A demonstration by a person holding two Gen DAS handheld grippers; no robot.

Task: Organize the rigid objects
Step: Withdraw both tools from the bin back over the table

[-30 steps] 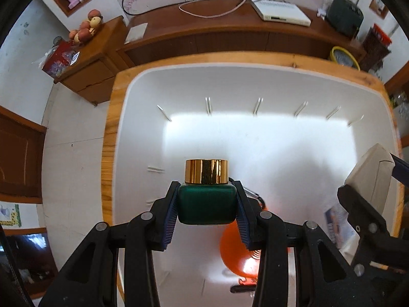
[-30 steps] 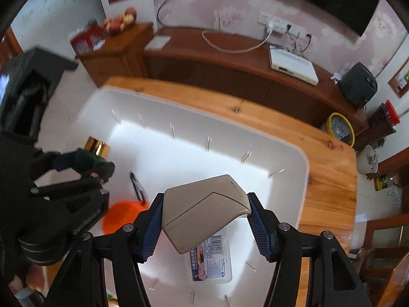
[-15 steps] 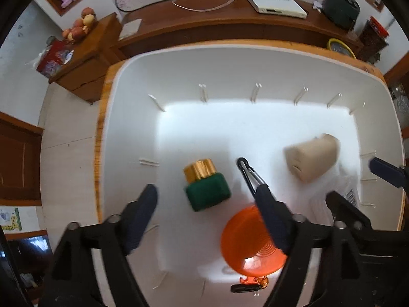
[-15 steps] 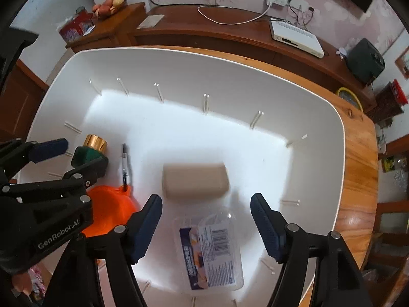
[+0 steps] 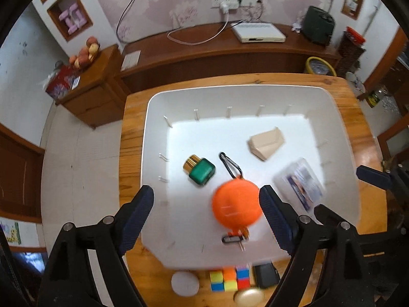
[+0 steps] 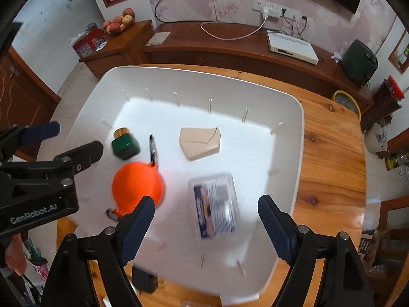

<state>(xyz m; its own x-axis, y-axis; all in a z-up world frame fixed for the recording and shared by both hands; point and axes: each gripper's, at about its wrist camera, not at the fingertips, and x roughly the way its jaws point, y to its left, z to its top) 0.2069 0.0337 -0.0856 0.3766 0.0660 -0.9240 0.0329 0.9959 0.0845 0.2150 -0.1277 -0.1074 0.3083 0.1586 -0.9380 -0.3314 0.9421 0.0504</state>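
White bin (image 5: 332,107) holding green jar (image 5: 202,171), orange case (image 5: 236,206), beige box (image 5: 266,143), clear packet (image 5: 300,180)

Above a white bin (image 5: 153,138) on the wooden counter (image 5: 130,133); left gripper (image 5: 206,199) fingers spread wide, empty. Inside: green jar (image 5: 202,171) on its side, orange round case (image 5: 236,206), beige box (image 5: 265,144), clear packet (image 5: 299,183). Near edge outside: colour cube (image 5: 229,280)

Clear plastic box (image 6: 215,204) label smeared by blur, black case (image 6: 144,278) half hidden behind gripper finger
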